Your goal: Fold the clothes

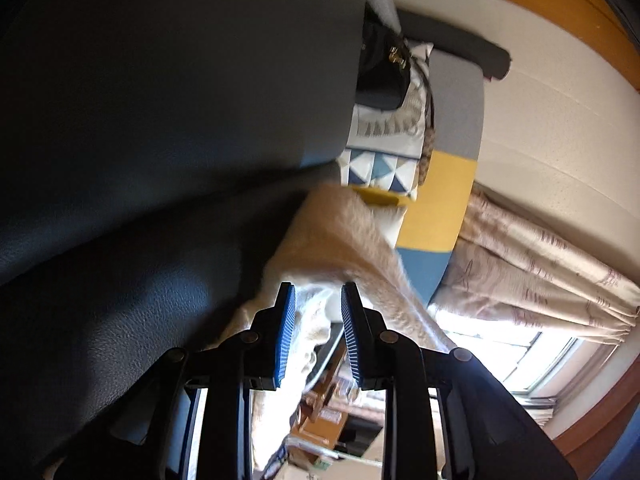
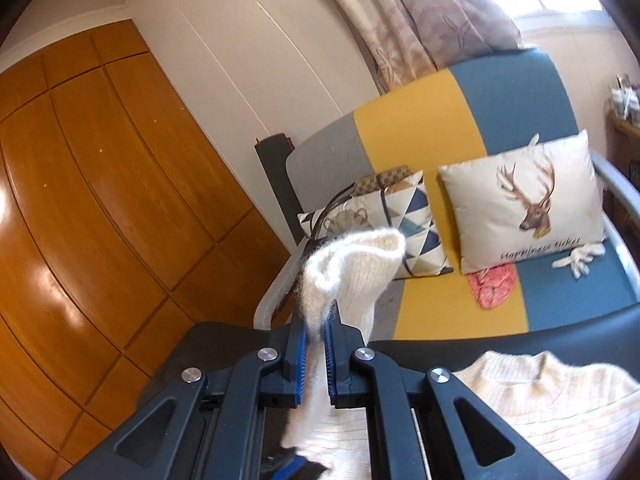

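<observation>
My right tool (image 2: 315, 330) is clamped on a cream knit sweater (image 2: 560, 412) sleeve, lifted above the dark bench (image 2: 520, 338). My left tool (image 1: 318, 296) has its jaws apart, sweater fabric between them; grip there unclear. Colour-block sofa (image 2: 500, 120) behind.

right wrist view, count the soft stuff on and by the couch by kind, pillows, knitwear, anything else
pillows: 2 (deer pillow, triangle-pattern pillow)
cream knit sweater: 1, one part of it clamped in the right gripper
white glove: 1
pink cloth: 1
total: 5
</observation>
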`<state>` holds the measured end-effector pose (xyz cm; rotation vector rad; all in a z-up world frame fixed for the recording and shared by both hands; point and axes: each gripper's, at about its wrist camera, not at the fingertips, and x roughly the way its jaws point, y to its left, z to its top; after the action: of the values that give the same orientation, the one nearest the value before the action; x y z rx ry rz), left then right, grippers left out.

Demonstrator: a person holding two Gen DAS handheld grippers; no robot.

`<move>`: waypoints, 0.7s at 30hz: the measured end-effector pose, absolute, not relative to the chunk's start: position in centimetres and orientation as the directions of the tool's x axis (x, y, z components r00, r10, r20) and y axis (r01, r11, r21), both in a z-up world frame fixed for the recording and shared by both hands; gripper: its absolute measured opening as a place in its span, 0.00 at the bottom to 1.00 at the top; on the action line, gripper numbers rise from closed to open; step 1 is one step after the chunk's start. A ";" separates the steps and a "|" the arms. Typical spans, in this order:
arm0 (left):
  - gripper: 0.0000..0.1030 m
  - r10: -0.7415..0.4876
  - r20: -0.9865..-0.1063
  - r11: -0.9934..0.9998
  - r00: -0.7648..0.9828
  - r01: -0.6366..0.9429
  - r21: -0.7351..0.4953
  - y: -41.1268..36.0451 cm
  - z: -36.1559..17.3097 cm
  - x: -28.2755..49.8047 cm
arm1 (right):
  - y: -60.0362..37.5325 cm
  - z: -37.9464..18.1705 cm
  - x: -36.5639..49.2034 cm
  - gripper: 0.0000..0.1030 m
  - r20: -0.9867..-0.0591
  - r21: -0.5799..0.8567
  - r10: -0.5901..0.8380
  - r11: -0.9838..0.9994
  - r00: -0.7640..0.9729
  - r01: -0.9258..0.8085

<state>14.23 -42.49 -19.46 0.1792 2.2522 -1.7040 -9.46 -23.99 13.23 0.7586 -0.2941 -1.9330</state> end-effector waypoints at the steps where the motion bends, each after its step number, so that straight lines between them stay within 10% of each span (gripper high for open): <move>1: 0.25 -0.096 -0.318 0.278 -0.943 0.282 -0.918 -42.5 -19.3 14.2 | -23.4 13.4 -9.6 0.06 -0.376 0.503 -0.871 -0.478 -0.315 0.720; 8: 0.48 -0.042 -0.272 0.309 -0.961 0.247 -0.919 -41.4 -19.0 12.5 | -19.5 13.8 -11.1 0.06 -0.342 0.529 -0.868 -0.495 -0.361 0.689; 21: 0.48 0.054 -0.310 0.299 -0.949 0.311 -0.902 -38.6 -18.6 9.1 | -16.2 13.5 -11.9 0.06 -0.310 0.559 -0.878 -0.478 -0.364 0.678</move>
<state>9.11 -38.59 -18.63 0.3359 2.3451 -1.7057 -11.86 -16.22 13.50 0.7152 -0.4167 -1.9702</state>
